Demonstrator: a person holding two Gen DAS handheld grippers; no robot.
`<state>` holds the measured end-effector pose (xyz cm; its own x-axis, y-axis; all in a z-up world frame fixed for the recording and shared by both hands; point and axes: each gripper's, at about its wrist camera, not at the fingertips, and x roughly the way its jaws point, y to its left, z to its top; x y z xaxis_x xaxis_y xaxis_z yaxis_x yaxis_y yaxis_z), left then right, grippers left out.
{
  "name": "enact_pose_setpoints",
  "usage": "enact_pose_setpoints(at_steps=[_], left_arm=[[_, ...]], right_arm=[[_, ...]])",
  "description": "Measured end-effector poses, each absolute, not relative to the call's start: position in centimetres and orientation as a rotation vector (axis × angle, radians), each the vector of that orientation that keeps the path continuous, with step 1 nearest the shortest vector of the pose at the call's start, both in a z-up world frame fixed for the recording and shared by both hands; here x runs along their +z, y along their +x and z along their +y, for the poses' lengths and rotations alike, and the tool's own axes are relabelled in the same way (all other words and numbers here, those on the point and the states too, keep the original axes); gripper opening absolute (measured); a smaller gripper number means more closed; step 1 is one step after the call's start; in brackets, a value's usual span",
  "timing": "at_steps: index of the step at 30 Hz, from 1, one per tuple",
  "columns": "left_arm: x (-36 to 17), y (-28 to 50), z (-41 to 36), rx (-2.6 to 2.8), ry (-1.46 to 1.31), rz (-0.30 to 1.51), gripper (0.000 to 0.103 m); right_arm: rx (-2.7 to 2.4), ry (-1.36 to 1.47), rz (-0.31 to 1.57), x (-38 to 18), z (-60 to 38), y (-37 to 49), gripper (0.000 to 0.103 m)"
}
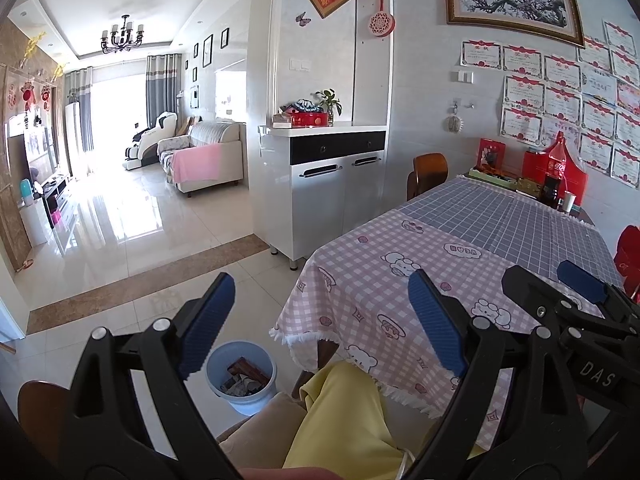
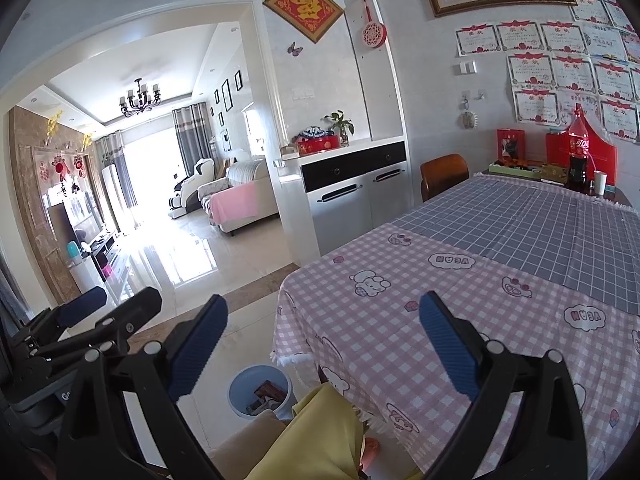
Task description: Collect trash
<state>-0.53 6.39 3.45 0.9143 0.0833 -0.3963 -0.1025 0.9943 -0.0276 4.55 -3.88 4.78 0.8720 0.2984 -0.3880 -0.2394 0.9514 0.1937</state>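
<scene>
Left wrist view: my left gripper (image 1: 320, 324) hung with its jaws spread wide and nothing between them, over the floor beside the table (image 1: 460, 248). The blue bin (image 1: 241, 380) stood on the tiles just under the table's near corner, already holding scraps. I saw no loose trash on the cloth, so I judged the risk was reaching blind. The right gripper (image 1: 552, 280) sat close beside mine, and a careless swing could knock the two together.

Right wrist view: my right gripper (image 2: 324, 344) was likewise spread and empty, above the pink checked cloth. The bin (image 2: 260, 394) lay low and partly hidden by a yellow trouser leg (image 2: 320, 436). A drop from here could hit that knee or snag the cloth's fringe.
</scene>
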Motion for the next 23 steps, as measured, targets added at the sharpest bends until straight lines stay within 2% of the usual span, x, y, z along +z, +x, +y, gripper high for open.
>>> enact_pose_setpoints(at_steps=[23], left_arm=[[3.22,-0.50,6.40,0.101,-0.052,0.419,0.087]], right_arm=[[0.286,0.138,0.430,4.32,-3.72,4.66,0.095]])
